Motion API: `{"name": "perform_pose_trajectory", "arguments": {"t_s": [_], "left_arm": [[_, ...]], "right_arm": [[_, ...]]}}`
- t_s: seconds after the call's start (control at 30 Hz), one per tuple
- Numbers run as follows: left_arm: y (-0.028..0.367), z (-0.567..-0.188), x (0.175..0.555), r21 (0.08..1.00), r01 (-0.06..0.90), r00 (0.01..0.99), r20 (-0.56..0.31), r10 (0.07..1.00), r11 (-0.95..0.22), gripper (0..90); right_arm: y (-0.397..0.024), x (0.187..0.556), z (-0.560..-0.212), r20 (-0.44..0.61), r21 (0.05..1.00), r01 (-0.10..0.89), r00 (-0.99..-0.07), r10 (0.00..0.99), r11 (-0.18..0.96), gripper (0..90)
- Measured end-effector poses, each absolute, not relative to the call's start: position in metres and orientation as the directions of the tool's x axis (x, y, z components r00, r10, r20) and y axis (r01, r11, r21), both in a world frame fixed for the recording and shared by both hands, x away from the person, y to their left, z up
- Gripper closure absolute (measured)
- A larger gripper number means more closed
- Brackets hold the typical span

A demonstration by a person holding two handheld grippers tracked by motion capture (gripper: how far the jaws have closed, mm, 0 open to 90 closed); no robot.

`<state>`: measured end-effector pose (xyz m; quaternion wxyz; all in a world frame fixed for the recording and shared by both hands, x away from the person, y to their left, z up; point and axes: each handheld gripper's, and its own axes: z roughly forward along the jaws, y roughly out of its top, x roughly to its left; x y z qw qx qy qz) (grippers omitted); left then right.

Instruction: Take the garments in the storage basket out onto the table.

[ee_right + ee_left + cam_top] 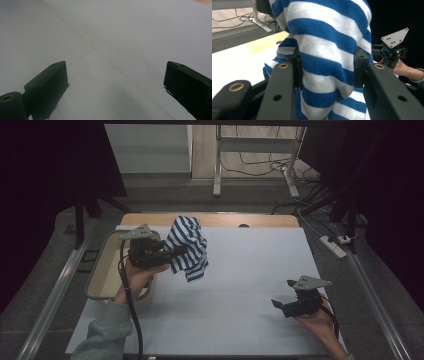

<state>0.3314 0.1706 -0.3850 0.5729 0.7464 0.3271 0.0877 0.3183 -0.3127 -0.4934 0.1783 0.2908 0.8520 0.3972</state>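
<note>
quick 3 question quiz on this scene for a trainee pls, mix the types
1. True or false: the left gripper is shut on the striped cloth.
2. The right gripper is: A) gripping the cloth B) open above the white table cover C) inside the tub.
3. Fill in: the beige tub sits at the table's ___ edge in the high view.

Key: 1 true; 2 B; 3 left

Blue-and-white striped cloth [188, 247]; beside it a cream tub [98, 270], on a white table [250, 290]; black grippers.
</note>
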Motion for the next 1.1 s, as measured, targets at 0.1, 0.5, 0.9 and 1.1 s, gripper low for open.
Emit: {"name": "perform_pose_trajectory", "arguments": {"t_s": [0.1,0.5,0.9,1.1], "left_arm": [[0.166,-0.387,0.333,0.909,0.392,0.772,-0.243,0.587,-0.139,58.6],[0.146,-0.395,0.336,0.897,0.401,0.788,-0.237,0.567,-0.183,58.6],[0.121,-0.405,0.339,0.882,0.414,0.807,-0.239,0.540,-0.228,58.5],[0.110,-0.408,0.340,0.876,0.414,0.816,-0.236,0.527,-0.249,58.5]], "right_arm": [[-0.313,0.318,-0.493,-0.073,0.781,0.354,-0.768,0.637,0.515,5.0],[-0.313,0.318,-0.494,-0.073,0.779,0.355,-0.768,0.636,0.518,5.0],[-0.313,0.319,-0.494,-0.073,0.780,0.355,-0.767,0.638,0.516,5.0],[-0.313,0.319,-0.494,-0.073,0.780,0.354,-0.767,0.637,0.516,5.0]]}}
